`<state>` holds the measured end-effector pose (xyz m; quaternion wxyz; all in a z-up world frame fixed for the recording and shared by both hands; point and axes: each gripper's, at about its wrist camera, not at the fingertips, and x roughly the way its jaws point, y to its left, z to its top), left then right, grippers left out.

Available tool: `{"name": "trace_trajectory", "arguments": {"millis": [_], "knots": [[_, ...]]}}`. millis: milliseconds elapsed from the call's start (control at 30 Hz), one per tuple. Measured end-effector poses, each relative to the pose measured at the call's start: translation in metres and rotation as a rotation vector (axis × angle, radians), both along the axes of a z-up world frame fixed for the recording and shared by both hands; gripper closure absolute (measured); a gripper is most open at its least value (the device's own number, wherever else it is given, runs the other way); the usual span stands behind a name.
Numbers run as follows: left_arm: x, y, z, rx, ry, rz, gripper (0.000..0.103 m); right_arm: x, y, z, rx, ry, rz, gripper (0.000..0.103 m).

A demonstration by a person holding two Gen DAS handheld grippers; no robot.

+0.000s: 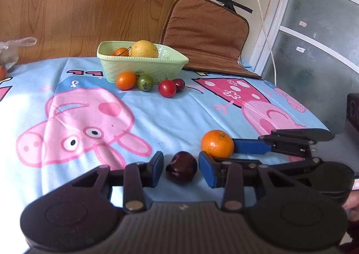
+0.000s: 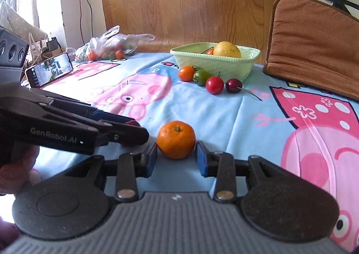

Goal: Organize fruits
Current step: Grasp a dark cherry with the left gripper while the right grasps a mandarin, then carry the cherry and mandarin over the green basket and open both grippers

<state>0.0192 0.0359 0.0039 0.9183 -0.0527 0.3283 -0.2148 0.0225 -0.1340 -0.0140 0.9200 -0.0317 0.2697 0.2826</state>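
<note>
My left gripper (image 1: 180, 167) is open with a dark red cherry (image 1: 181, 169) lying between its blue pads on the cartoon cloth. My right gripper (image 2: 176, 156) is open around a small orange mandarin (image 2: 176, 139), pads close to its sides; the mandarin also shows in the left wrist view (image 1: 217, 143). A pale green basket (image 1: 143, 62) at the back holds a yellow citrus (image 1: 144, 49) and an orange fruit. In front of it lie an orange tomato (image 1: 126, 80), a green tomato (image 1: 145, 82), a red tomato (image 1: 167, 88) and a cherry (image 1: 179, 84).
A brown cushion (image 2: 314, 47) leans at the back right. A plastic bag of fruit (image 2: 107, 48) and a phone (image 2: 50, 70) sit at the back left. The left gripper's arm (image 2: 67, 128) lies close beside the mandarin.
</note>
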Motion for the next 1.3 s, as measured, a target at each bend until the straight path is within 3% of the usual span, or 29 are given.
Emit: {"name": "trace_trajectory", "arguments": {"millis": [100, 167, 333, 433, 700, 1000, 1100, 1300], "knots": [[0.000, 0.000, 0.000, 0.002, -0.001, 0.001, 0.067, -0.001, -0.001, 0.000, 0.005, -0.002, -0.001, 0.063], [0.001, -0.001, 0.000, 0.007, 0.000, -0.003, 0.074, 0.000, 0.001, 0.000, 0.001, -0.009, 0.002, 0.063], [0.020, 0.004, 0.005, -0.059, 0.033, -0.010, 0.074, 0.009, -0.001, 0.004, 0.036, -0.012, 0.011, 0.066], [0.037, 0.003, 0.019, -0.072, -0.003, 0.000, 0.074, 0.019, -0.001, 0.014, 0.049, -0.048, -0.011, 0.066], [0.121, -0.007, 0.060, -0.103, -0.101, 0.044, 0.074, 0.089, -0.001, 0.049, 0.057, -0.177, -0.076, 0.066], [0.204, -0.012, 0.035, -0.058, -0.036, 0.141, 0.073, 0.160, 0.005, 0.037, 0.025, -0.158, -0.135, 0.064], [0.205, -0.005, 0.030, -0.054, -0.029, 0.183, 0.073, 0.157, -0.001, 0.037, 0.041, -0.183, -0.165, 0.064], [0.165, 0.030, 0.041, -0.157, -0.075, 0.219, 0.073, 0.135, -0.041, 0.040, 0.134, -0.147, -0.231, 0.064]]}}
